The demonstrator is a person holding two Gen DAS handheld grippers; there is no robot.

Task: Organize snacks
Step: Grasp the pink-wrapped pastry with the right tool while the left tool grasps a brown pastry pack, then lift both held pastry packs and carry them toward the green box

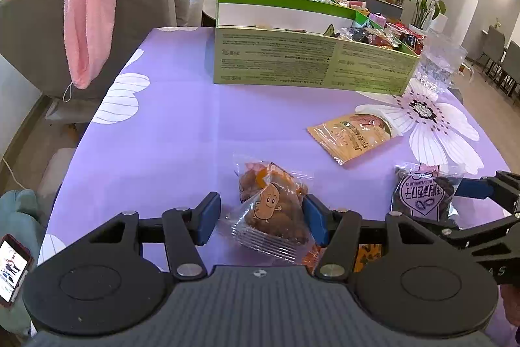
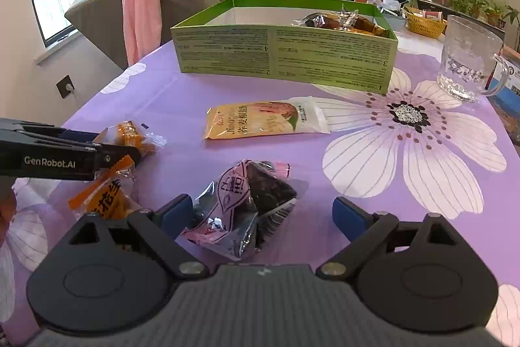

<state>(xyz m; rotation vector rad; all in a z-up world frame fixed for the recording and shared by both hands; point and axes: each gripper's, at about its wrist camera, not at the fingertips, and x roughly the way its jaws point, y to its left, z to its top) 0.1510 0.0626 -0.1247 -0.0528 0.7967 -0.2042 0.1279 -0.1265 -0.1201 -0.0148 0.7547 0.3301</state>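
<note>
Lining up two pickups at once on the purple flowered tablecloth [image 1: 169, 132], with neither snack lifted yet.

Low in the centre of the left wrist view: left gripper [image 1: 261, 215] straddling a clear peanut packet [image 1: 273, 210], fingers spread apart; the right-hand pad appearing to touch the wrapper, the left-hand pad standing clear of it, so no squeeze showing.

Low in the centre of the right wrist view: right gripper [image 2: 265, 215] bracketing a dark seed packet [image 2: 250, 207] with a pink label; fingers spread wide, the left-hand pad close against the crinkled wrapper, the right-hand pad well apart from it. Not gripping.

Lying flat in mid frame, between both grippers and the box: a yellow sachet [image 2: 263, 119], untouched.

Sitting across the upper centre: green box [image 2: 286, 57], already holding several wrapped snacks toward its right-hand end, the left-hand end looking bare. Just right of it, at the right edge: a glass mug [image 2: 468, 60].

Judging the step as the reach-and-straddle before grasping, with three snacks remaining outside the box.

Calling next for closing each pair of fingers on its packet, centring first on the right side, then lifting and carrying up-frame over the near wall of the box. Watching for slippery, puffed wrappers squirting out, and for the mug near the right-hand path.
</note>
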